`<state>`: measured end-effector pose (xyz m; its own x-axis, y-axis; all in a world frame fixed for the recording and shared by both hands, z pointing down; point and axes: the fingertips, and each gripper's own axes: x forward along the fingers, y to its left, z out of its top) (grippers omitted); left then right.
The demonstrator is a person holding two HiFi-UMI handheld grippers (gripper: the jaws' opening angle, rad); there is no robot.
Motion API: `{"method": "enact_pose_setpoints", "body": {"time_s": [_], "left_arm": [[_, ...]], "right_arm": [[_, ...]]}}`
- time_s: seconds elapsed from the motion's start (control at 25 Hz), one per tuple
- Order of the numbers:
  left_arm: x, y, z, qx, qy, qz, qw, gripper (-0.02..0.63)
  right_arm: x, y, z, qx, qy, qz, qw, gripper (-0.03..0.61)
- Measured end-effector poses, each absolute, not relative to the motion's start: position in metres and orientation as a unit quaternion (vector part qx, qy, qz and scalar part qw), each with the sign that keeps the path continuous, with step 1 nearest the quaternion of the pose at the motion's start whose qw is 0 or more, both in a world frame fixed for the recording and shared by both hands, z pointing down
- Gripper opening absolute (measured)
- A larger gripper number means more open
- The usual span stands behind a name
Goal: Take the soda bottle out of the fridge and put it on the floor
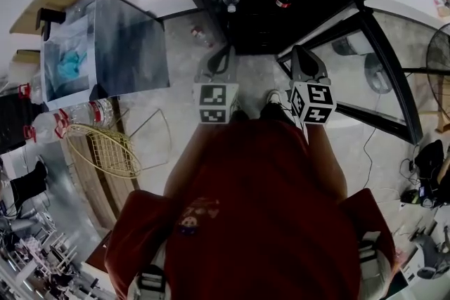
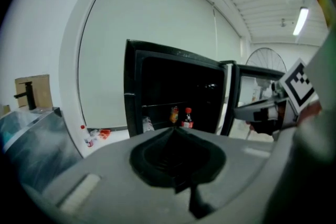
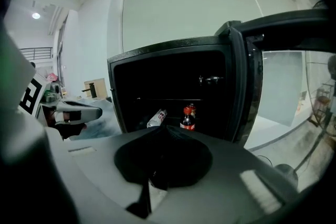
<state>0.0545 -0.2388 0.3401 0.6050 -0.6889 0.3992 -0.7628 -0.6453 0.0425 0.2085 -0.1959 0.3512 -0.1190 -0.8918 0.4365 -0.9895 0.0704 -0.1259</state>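
Left gripper (image 2: 173, 129), right gripper (image 3: 163, 127) clenched, empty; soda bottle (image 3: 187, 119) upright, cap up, inside open fridge (image 3: 168, 76).

No word, number or brand can be read with certainty. In the right gripper view the soda bottle (image 3: 188, 118), a little toward 5 o'clock from the centre, has a red label whose print is too small to read, and the lying bottle (image 3: 156, 118) at its 9 o'clock has a label that is also blurred. In the head view the left marker cube (image 1: 216, 103) near 11 o'clock and the right marker cube (image 1: 313, 103) near 3 o'clock carry only black-and-white square patterns, and the print on the red shirt (image 1: 197, 214) at 7 o'clock is too blurred to read.
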Motion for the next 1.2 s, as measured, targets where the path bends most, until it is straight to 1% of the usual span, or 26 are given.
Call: {"method": "enact_pose_setpoints", "body": {"time_s": [0.32,0.96,1.08,1.2], "left_arm": [[0.078,-0.238,0.342,0.885,-0.419,0.18,0.097,0.0],[0.077,-0.249,0.342,0.878,-0.435,0.174,0.1,0.0],[0.079,-0.25,0.344,0.878,-0.435,0.174,0.1,0.0],[0.08,-0.251,0.344,0.878,-0.435,0.174,0.099,0.0]], "right_arm": [[0.232,-0.206,0.359,0.643,-0.73,0.199,0.117,0.002],[0.237,-0.24,0.368,0.649,-0.728,0.188,0.12,0.005],[0.238,-0.249,0.373,0.646,-0.73,0.187,0.121,0.02],[0.238,-0.261,0.378,0.642,-0.734,0.186,0.123,0.054]]}}
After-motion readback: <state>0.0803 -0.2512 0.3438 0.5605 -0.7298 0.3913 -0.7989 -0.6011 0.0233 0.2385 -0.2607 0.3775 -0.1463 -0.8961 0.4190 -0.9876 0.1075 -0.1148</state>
